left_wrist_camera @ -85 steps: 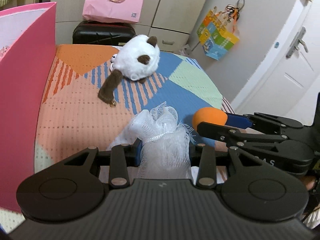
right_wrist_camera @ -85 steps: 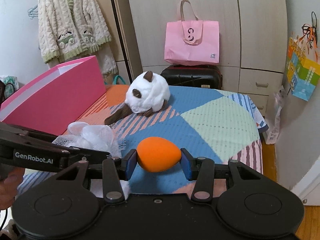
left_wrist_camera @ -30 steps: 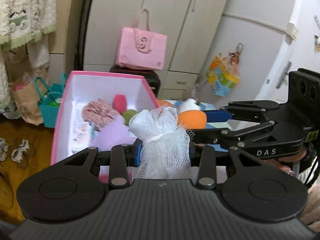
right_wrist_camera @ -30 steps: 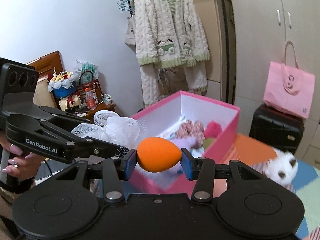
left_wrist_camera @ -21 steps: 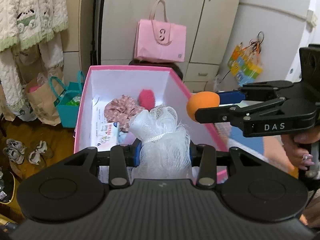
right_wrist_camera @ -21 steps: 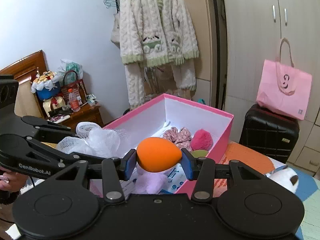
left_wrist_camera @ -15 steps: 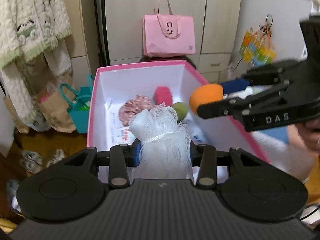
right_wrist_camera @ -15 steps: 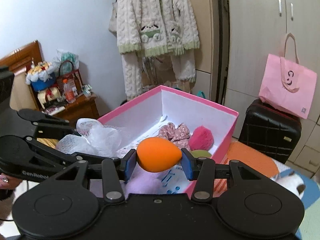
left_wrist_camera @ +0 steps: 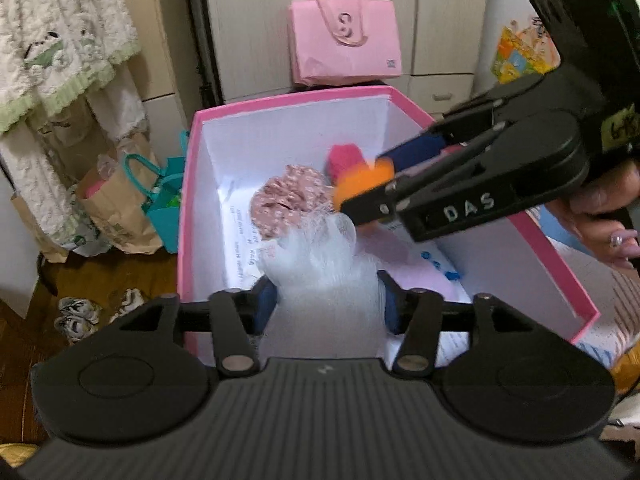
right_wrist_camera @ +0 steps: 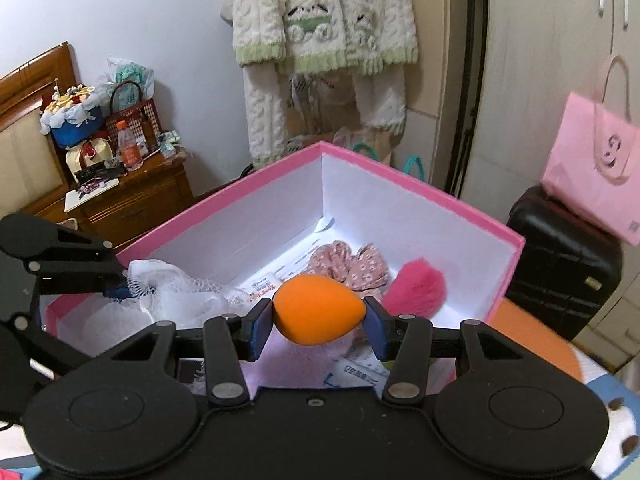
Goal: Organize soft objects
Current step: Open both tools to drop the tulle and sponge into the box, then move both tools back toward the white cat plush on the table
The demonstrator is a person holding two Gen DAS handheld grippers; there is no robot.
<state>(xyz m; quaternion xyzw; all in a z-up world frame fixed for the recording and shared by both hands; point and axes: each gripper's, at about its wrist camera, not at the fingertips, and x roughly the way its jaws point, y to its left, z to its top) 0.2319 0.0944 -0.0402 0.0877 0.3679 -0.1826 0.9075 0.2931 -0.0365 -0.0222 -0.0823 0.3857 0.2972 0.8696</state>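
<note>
My left gripper (left_wrist_camera: 326, 304) is shut on a white mesh bath puff (left_wrist_camera: 324, 264) and holds it over the open pink box (left_wrist_camera: 188, 200). The puff also shows in the right wrist view (right_wrist_camera: 172, 292). My right gripper (right_wrist_camera: 319, 322) is shut on an orange egg-shaped sponge (right_wrist_camera: 318, 314), also above the box (right_wrist_camera: 400, 184). In the left wrist view the sponge (left_wrist_camera: 360, 178) is to the right of and beyond the puff. Inside the box lie a pink floral scrunchie (right_wrist_camera: 348, 264), a pink pompom (right_wrist_camera: 416, 288), a lilac soft item (right_wrist_camera: 280, 352) and printed papers (left_wrist_camera: 240, 240).
A black suitcase (right_wrist_camera: 560, 260) with a pink tote bag (right_wrist_camera: 596, 172) on it stands behind the box. A cream cardigan (right_wrist_camera: 324, 16) hangs on the wall. Paper and teal bags (left_wrist_camera: 132, 200) and shoes (left_wrist_camera: 80, 316) are on the floor at left. A wooden nightstand (right_wrist_camera: 132, 196) is at left.
Both grippers have moved closer over the pink box, still holding the puff and the sponge. The right gripper now reaches further across above the box's contents.
</note>
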